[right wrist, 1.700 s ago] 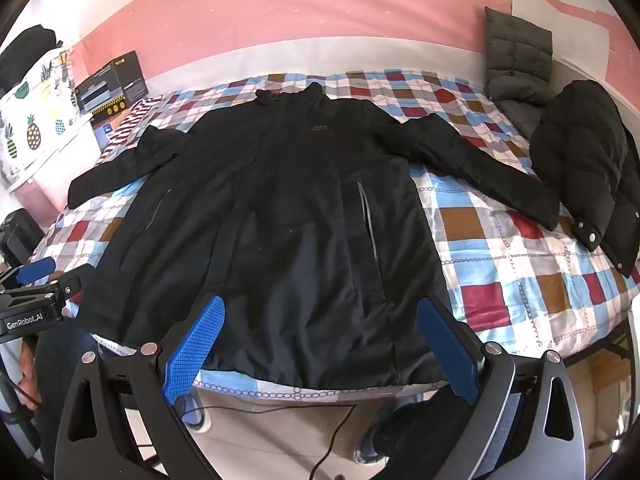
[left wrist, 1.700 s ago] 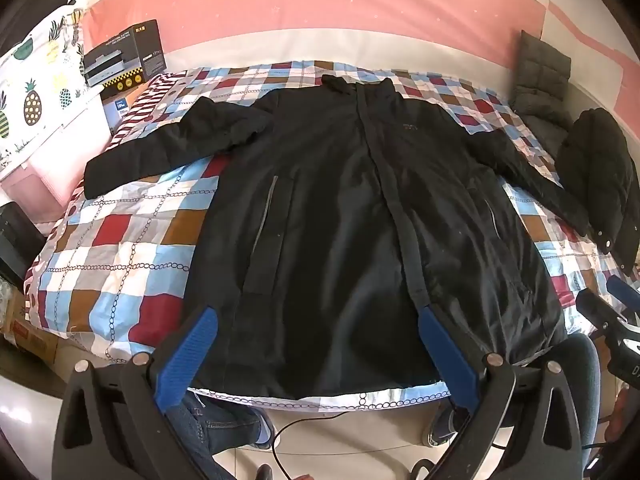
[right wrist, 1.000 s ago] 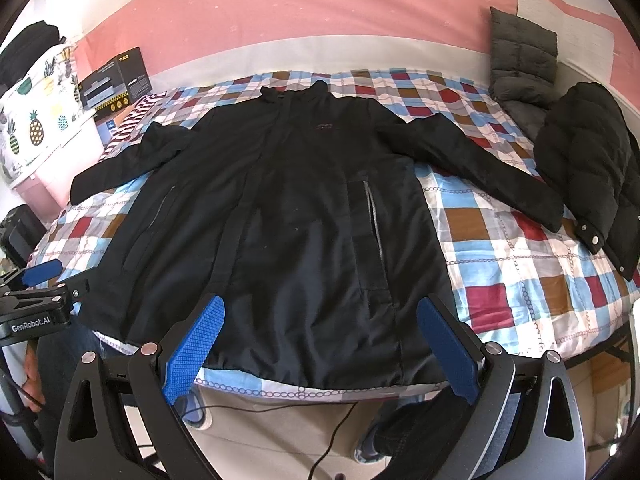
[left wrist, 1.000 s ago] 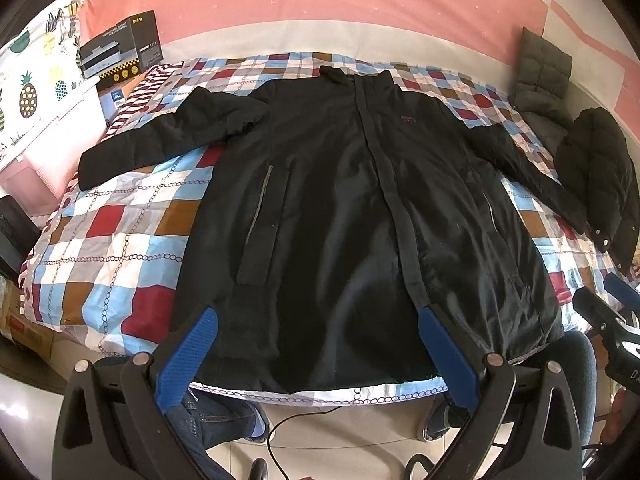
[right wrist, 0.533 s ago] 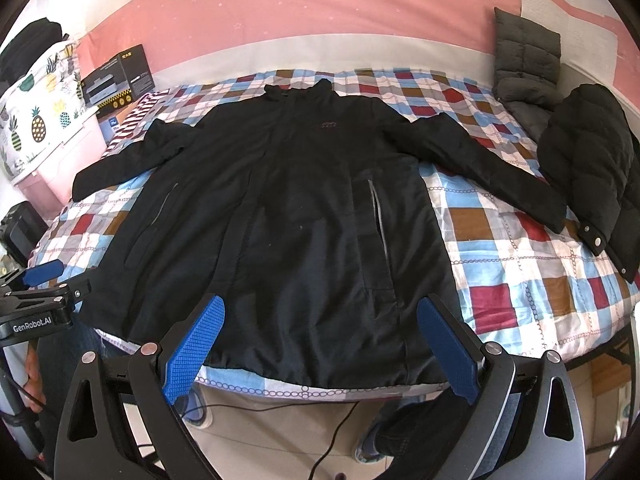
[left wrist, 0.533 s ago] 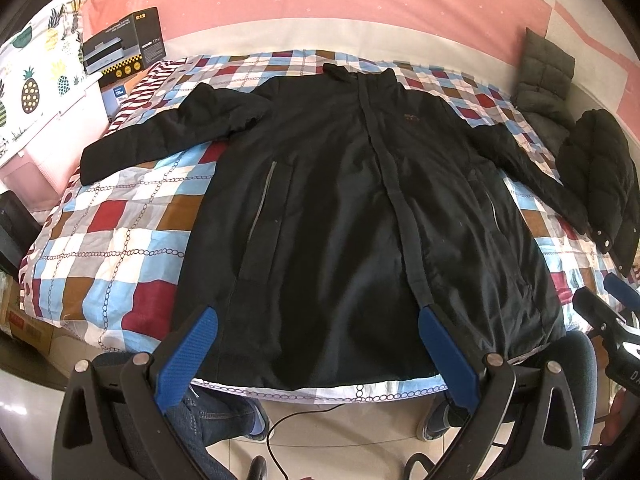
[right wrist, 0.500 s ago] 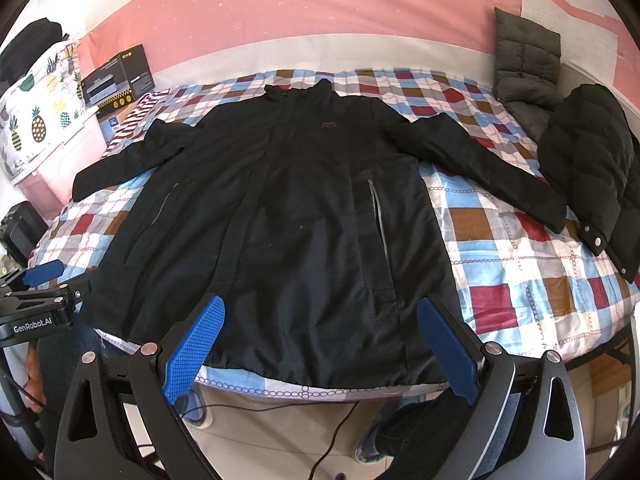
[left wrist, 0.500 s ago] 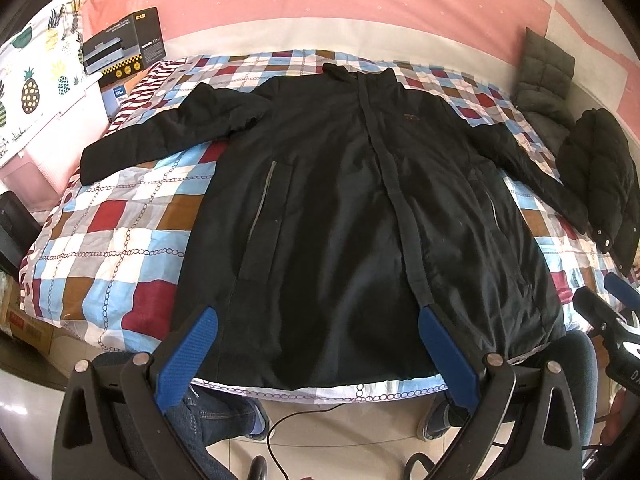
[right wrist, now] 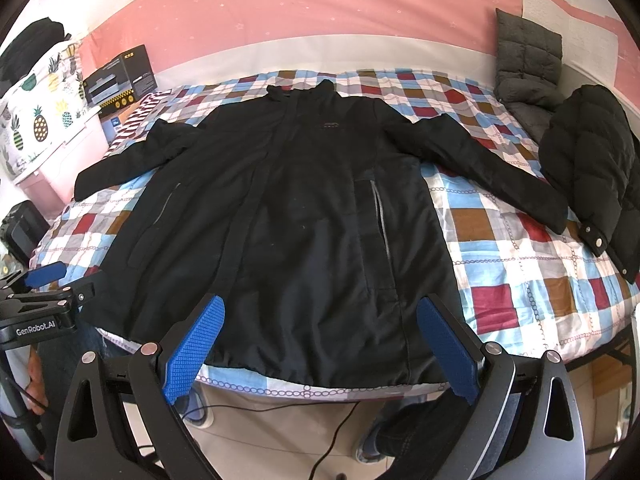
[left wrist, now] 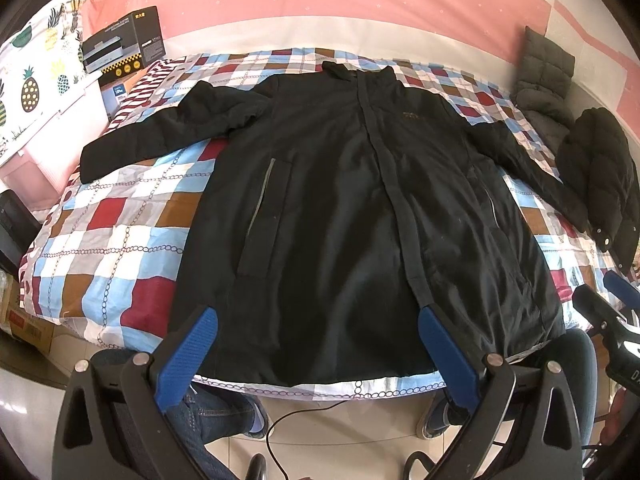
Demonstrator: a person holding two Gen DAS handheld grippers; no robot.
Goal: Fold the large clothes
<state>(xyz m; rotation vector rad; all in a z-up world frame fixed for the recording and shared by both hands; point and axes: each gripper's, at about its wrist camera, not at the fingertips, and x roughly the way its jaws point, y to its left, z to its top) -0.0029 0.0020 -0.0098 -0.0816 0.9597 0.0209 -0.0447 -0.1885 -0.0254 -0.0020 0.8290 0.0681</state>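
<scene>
Clearly soft and bulky, the black coat (left wrist: 360, 208) lies flat on the bed (left wrist: 116, 220); left gripper (left wrist: 316, 354) and right gripper (right wrist: 320, 348), both spread and empty, should pinch its sleeve cuffs.

I am looking into a bedroom in someone's home. A bed (left wrist: 120, 216) with a checked quilt in red, blue, brown and white fills the room, set against a pink and white wall (left wrist: 320, 4). A pineapple-print cloth (left wrist: 36, 76) covers storage to the left, with a product box (left wrist: 124, 46) on top (ordinary household clutter). A grey quilted cushion (right wrist: 528, 64) leans in the far corner, and puffer clothing (right wrist: 588, 152) lies on the bed's edge.
</scene>
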